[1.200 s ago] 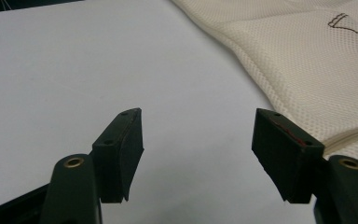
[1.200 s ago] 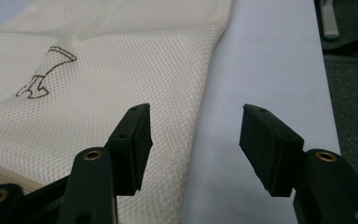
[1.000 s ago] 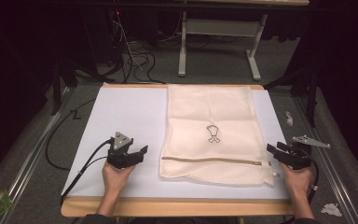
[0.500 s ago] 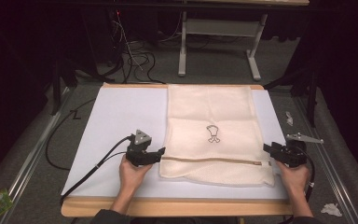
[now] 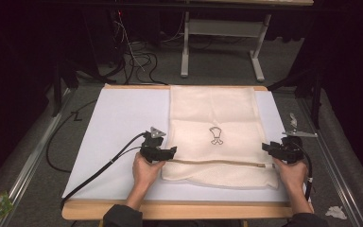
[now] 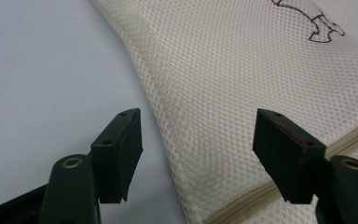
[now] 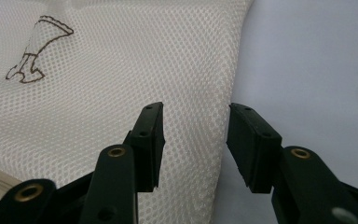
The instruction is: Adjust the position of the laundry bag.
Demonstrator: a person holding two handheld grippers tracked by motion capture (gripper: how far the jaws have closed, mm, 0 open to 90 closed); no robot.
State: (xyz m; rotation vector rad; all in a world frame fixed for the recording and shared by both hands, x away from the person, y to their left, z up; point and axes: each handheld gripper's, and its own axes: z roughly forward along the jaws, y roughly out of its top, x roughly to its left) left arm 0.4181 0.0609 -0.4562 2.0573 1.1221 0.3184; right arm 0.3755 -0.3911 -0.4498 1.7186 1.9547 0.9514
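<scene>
Mesh bag [image 5: 213, 135], cream, lies flat on the white mat [image 5: 118, 123] that covers the table [image 5: 179, 210], filling the mat's right half from the far edge almost to the near one. Spread out this way, both side edges are free to be reached at once. A tan zipper [image 5: 217, 162] runs left to right across the bag near its near end, and a small brown outline print [image 5: 216, 136] sits in the middle.

Each hand has brought its tool to one end of that zipper line, which looks like a two-sided grab to lift or fold the bag evenly. The left gripper [image 6: 198, 154] is at the bag's left edge, its jaws wide apart and straddling the seam just above the zipper, one jaw over bare mat, the other over mesh. The right gripper [image 7: 195, 144] is at the right edge, jaws also apart but less so, with the bag's border between them; neither has closed on fabric yet
</scene>
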